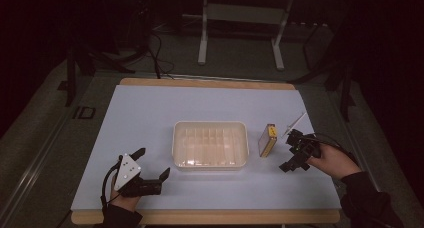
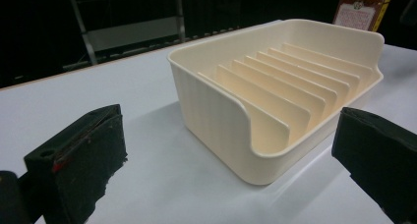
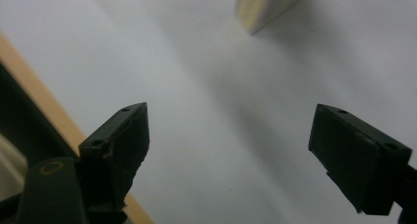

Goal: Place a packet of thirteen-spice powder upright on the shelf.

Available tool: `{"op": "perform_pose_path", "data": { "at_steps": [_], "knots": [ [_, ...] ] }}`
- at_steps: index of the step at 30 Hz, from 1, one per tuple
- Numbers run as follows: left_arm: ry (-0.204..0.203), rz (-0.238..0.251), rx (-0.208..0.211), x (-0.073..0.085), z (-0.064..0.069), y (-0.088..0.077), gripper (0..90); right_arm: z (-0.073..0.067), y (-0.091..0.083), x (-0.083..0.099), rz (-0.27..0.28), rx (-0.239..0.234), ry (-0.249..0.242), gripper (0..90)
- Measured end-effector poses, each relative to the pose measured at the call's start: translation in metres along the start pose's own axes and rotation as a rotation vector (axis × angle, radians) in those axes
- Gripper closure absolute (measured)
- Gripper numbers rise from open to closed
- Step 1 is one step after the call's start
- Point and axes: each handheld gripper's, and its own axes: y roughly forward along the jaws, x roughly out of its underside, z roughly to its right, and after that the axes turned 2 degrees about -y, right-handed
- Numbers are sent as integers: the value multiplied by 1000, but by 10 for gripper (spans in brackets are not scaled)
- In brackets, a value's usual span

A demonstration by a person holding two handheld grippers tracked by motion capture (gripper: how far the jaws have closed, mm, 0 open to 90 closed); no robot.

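**Inspector A:** Left hand-held gripper (image 1: 152,164): low at the near left of the table (image 1: 150,108), jaws spread wide with nothing between them. One grey three-cornered plate sits on top of it. Confirm from its own view?

**Inspector B:** Confirmed. In the left gripper view both black jaws stand far apart, and past them is one cream plastic rack tray (image 2: 275,86). I count about eight upright dividers inside, set in a row. The tray is not touched by either jaw.

**Inspector A:** Right hand-held gripper (image 1: 289,150)?

**Inspector B:** Held at the near right of the table, just beside the right hand (image 1: 330,160). Jaws wide, holding nothing. In the right gripper view the two jaws frame bare white surface, with a corner of one small box (image 3: 268,8) at the top edge.

**Inspector A:** That box in the high view: one, brown and yellow, standing on edge between the tray and the right gripper, apart from both. The print on it is too small to read.

**Inspector B:** Further items: one thin white stick-like object (image 1: 296,123) lying beyond the right gripper; I cannot tell what it is. One metal frame (image 1: 240,18) stands on the floor beyond the table.

**Inspector A:** Tally: two grippers, one tray at table centre, one box, one stick.
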Motion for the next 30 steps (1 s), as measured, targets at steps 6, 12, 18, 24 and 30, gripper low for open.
{"op": "perform_pose_path", "data": {
  "at_steps": [6,12,18,24,30],
  "knots": [
    [0,-5,1,0,0,0,0,-3,0,-1,-37,-54,-100,174],
    [-1,-3,2,0,1,0,0,-7,2,-4,-128,-72,-191,176],
    [-3,-2,5,0,1,0,0,-14,4,-4,-176,-77,-312,185],
    [-3,0,7,0,1,0,0,-24,3,-6,-199,-108,-422,187],
    [-4,0,9,0,1,0,0,-32,3,-9,-200,-127,-502,195]
  ]
}}
